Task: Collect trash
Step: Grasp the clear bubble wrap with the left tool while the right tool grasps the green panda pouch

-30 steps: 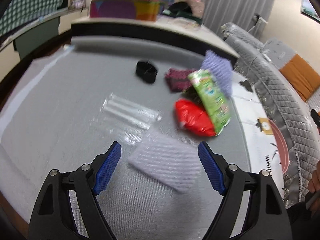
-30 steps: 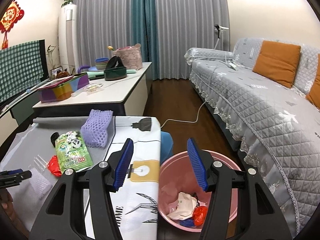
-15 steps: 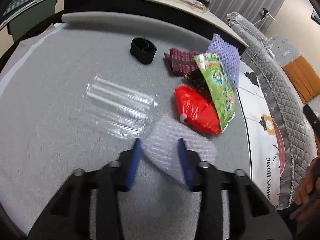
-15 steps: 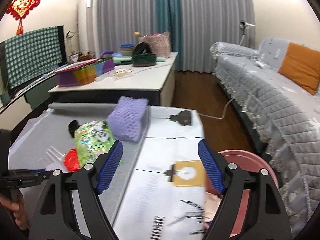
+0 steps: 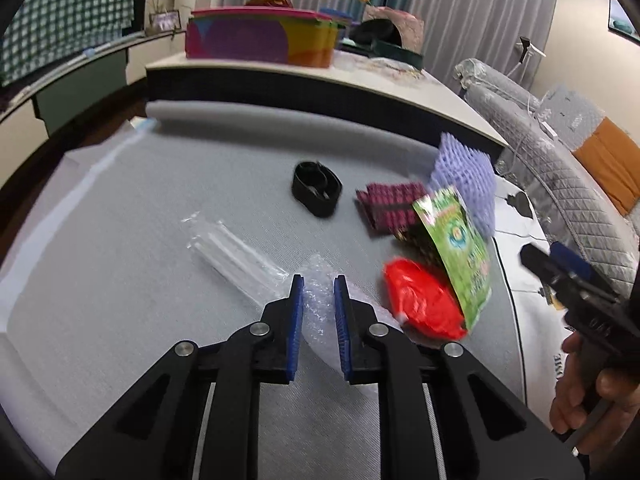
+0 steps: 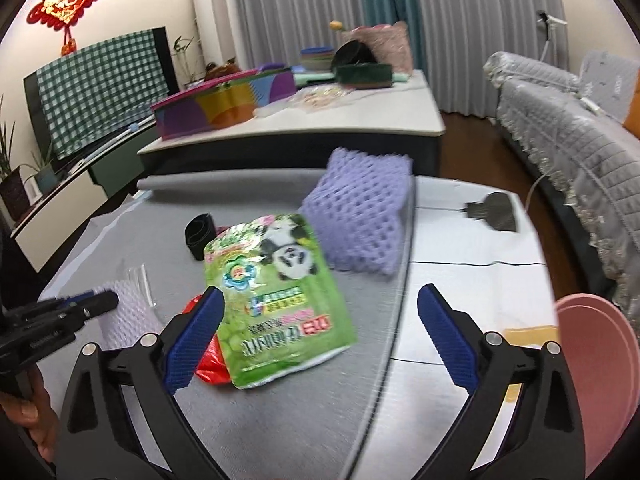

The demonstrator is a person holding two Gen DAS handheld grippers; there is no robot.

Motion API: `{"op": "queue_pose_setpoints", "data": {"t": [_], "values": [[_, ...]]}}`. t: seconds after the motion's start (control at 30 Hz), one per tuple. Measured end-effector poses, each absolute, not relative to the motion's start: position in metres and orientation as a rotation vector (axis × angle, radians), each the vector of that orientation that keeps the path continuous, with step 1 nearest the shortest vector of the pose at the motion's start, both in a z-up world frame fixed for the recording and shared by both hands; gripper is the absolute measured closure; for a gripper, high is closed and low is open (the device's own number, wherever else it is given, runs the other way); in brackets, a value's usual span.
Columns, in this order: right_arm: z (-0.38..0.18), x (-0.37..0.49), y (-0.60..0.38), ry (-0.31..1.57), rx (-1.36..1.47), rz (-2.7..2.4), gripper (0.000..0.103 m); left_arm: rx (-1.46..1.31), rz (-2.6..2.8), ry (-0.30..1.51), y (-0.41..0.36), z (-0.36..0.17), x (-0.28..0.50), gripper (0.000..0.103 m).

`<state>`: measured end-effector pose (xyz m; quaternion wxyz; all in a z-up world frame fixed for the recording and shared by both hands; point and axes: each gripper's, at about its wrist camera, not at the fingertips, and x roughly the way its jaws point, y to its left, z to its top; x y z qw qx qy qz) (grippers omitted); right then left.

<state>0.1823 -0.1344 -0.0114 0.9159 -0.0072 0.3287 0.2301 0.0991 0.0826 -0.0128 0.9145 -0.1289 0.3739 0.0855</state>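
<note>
The left tool (image 5: 318, 298) has just closed onto the bubble wrap (image 5: 320, 308) – lifting it to the pink bin (image 6: 600, 364) comes next – while the right tool (image 6: 320, 312), jaws just spread wide and empty, nears the green panda packet (image 6: 276, 296).

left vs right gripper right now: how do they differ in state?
1. The left gripper has its jaws narrow, just closed in on the bubble wrap; the right gripper has just opened wide and grips nothing.
2. The left gripper sits at the bubble wrap beside the clear plastic sleeve; the right gripper hangs in front of the green panda packet, not touching it.

Shared: both have black arms with blue pads and point down at the grey mat.
</note>
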Motion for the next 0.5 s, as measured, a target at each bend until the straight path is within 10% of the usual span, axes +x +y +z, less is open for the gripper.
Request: {"op": "queue_pose_setpoints", "data": {"t": [0.5], "values": [[-0.053,0.213,-0.099,0.862,-0.065,0.573,0.005,-0.245,0.159,0.783,0.084,-0.020,0.110,0.088]]}}
